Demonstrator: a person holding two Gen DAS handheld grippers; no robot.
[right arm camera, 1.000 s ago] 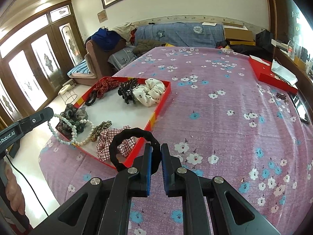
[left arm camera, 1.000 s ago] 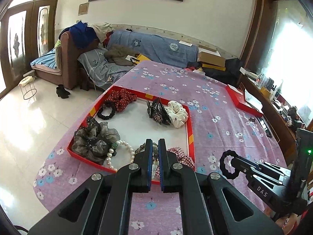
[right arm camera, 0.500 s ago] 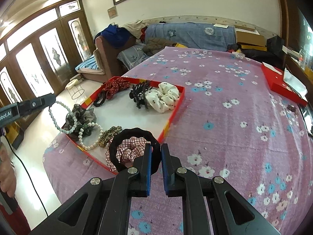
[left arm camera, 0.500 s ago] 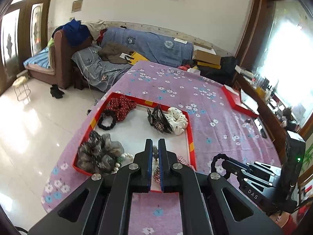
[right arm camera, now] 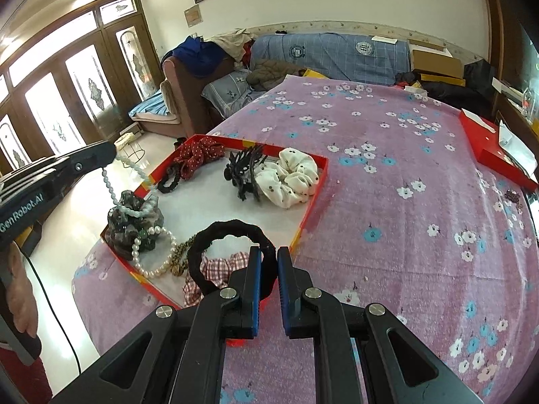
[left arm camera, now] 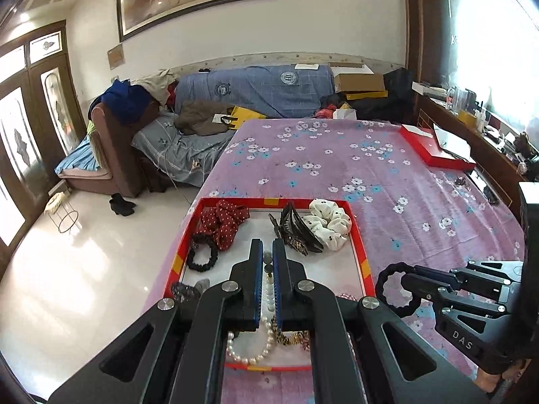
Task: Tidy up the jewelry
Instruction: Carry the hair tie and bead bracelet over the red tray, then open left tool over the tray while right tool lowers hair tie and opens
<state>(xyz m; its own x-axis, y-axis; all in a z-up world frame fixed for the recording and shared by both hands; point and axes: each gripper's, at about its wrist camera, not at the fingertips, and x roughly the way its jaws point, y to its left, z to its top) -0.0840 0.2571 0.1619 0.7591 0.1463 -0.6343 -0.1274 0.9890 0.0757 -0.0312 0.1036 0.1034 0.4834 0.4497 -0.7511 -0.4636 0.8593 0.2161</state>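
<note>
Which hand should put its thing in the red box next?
Probably left: the left hand-held gripper already dangles its bead bracelet over the red box; the right one holds its black hair tie near the box's edge.

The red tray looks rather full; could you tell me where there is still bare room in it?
The tray is bare mid-floor, between the black claw clip and the plaid scrunchie. Its near corner is crowded: pearl bracelet, grey scrunchie.

Checked scrunchie (right arm camera: 215,271) and grey scrunchie (left arm camera: 201,284) lie half hidden behind gripper arms.
</note>
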